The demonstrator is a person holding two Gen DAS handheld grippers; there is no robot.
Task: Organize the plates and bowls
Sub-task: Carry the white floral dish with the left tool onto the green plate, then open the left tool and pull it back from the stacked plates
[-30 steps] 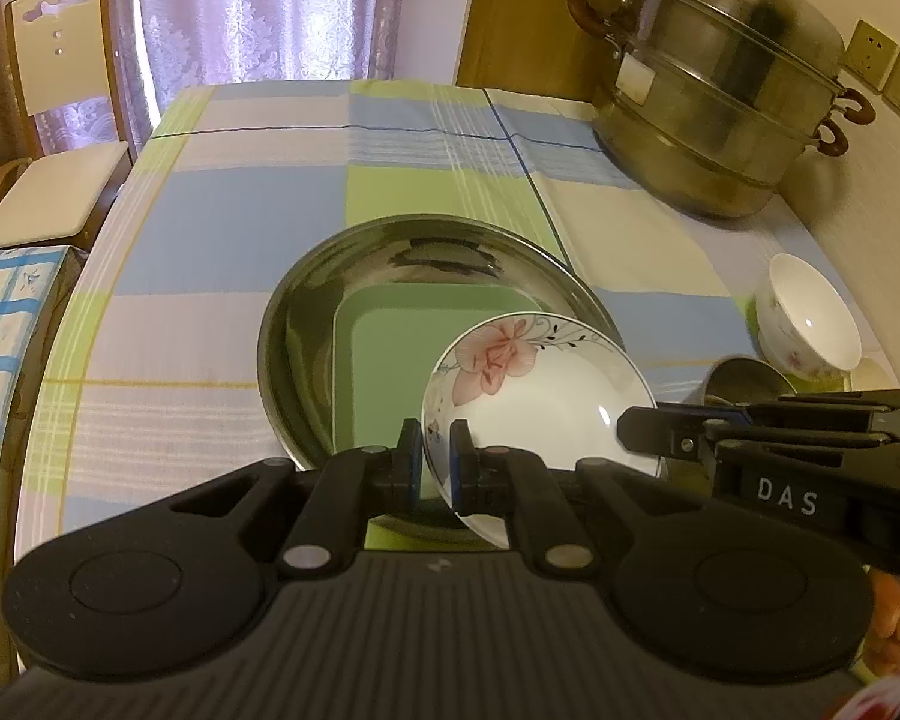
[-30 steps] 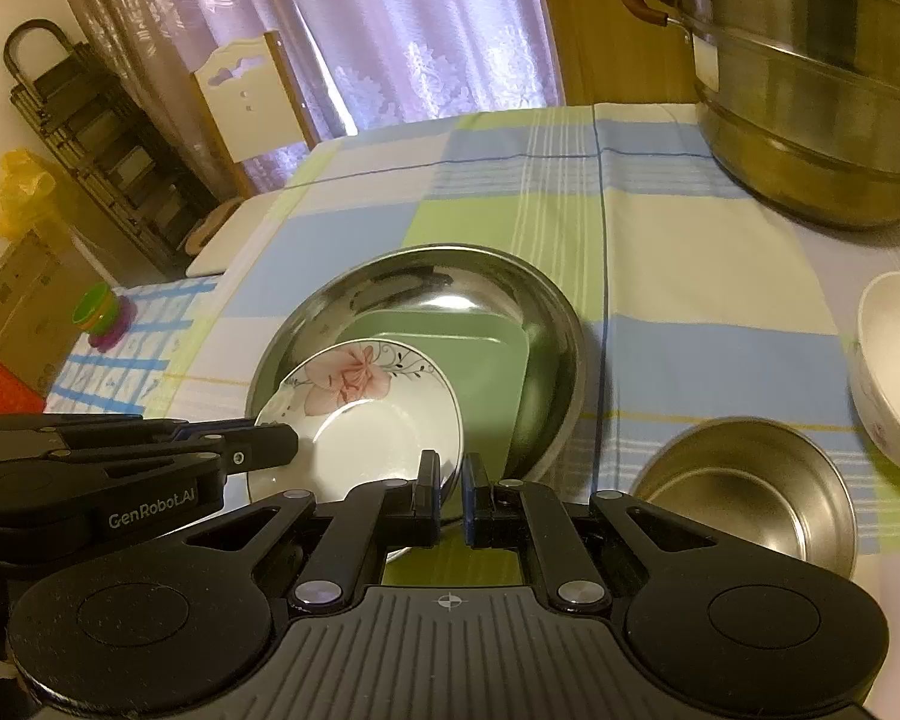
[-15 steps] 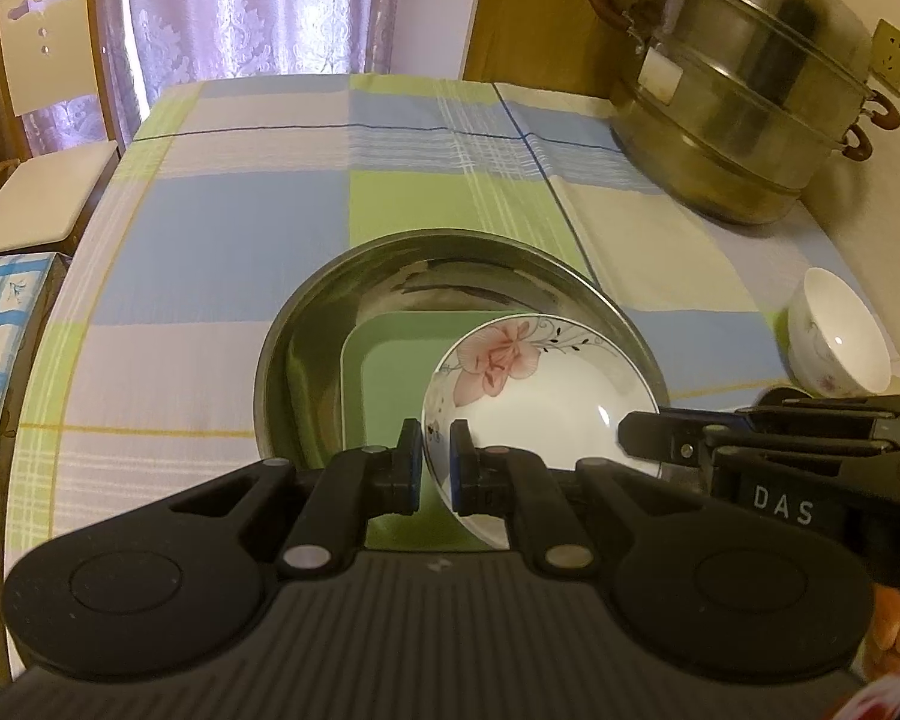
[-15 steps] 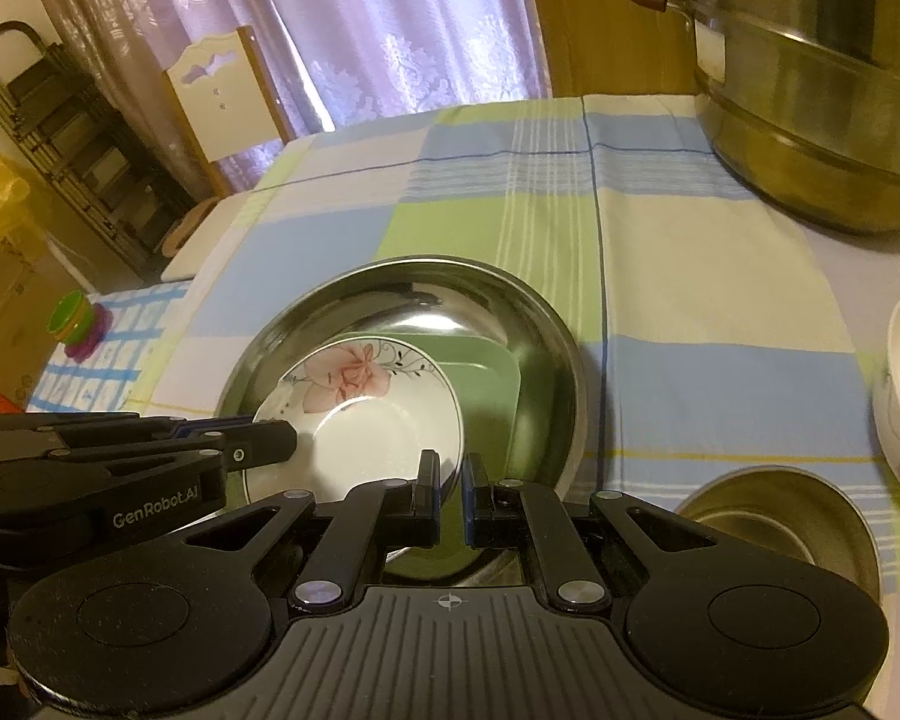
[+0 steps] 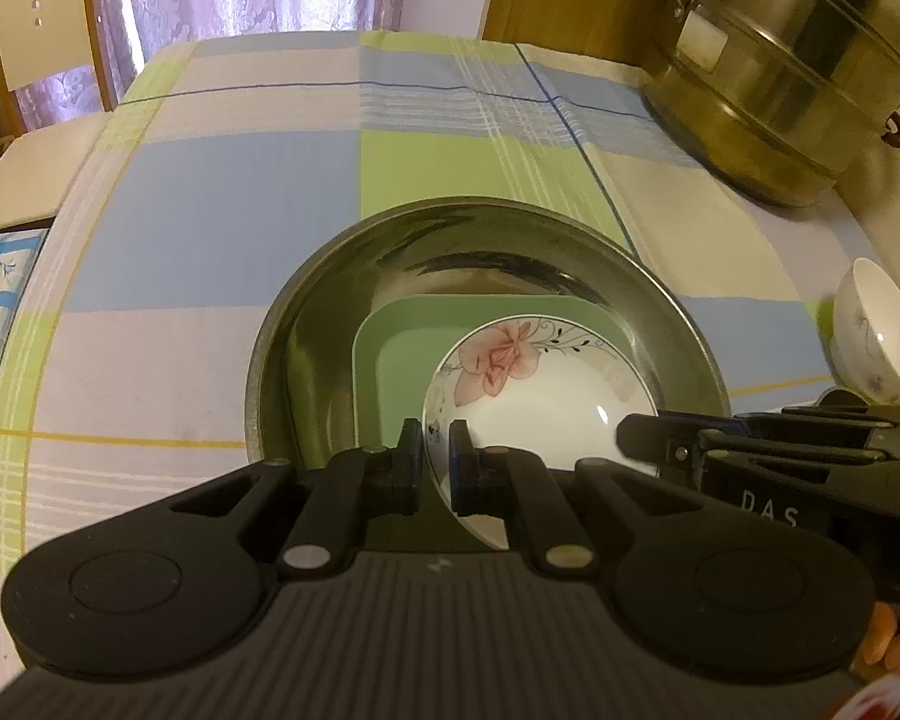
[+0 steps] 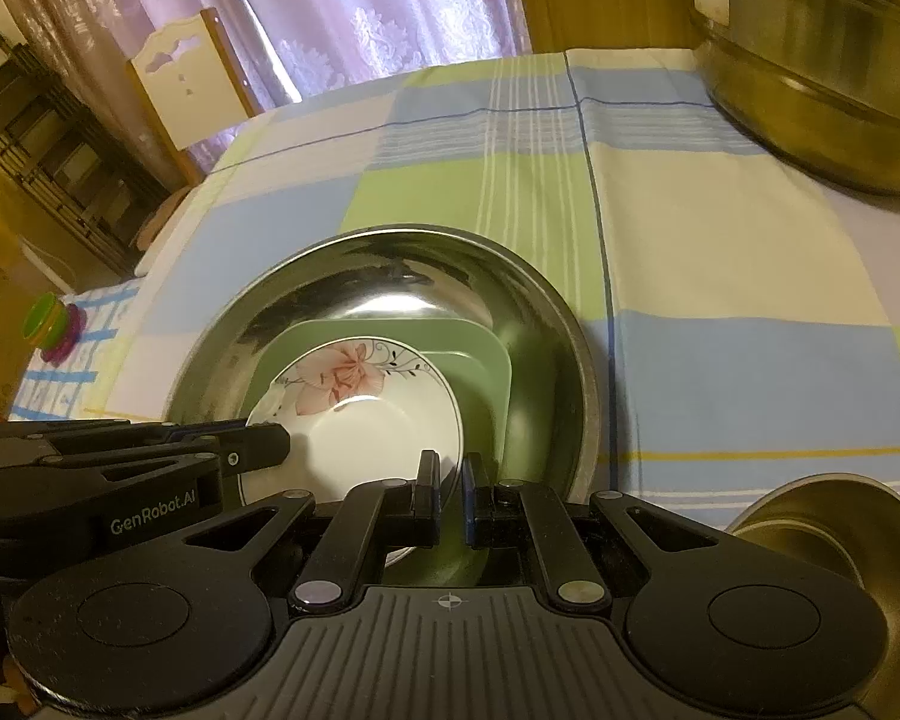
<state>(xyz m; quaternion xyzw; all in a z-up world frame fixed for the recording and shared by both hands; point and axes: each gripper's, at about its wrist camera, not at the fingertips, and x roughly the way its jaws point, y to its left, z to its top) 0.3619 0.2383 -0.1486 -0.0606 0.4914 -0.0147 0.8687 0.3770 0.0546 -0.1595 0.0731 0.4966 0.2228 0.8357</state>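
A white flower-painted plate hangs low over a green square plate, which lies inside a wide steel basin. My left gripper is shut on the flower plate's near left rim. My right gripper is shut on its near right rim. Each gripper shows from the side in the other's view. Whether the flower plate touches the green plate I cannot tell.
A tall steel steamer pot stands at the back right of the checked tablecloth. A white bowl and a small steel bowl sit to the right. A chair stands beyond the table's far left.
Both grippers have carried the flower plate forward and down into the basin, over the green plate. The basin now looms larger. Both grips stay shut.
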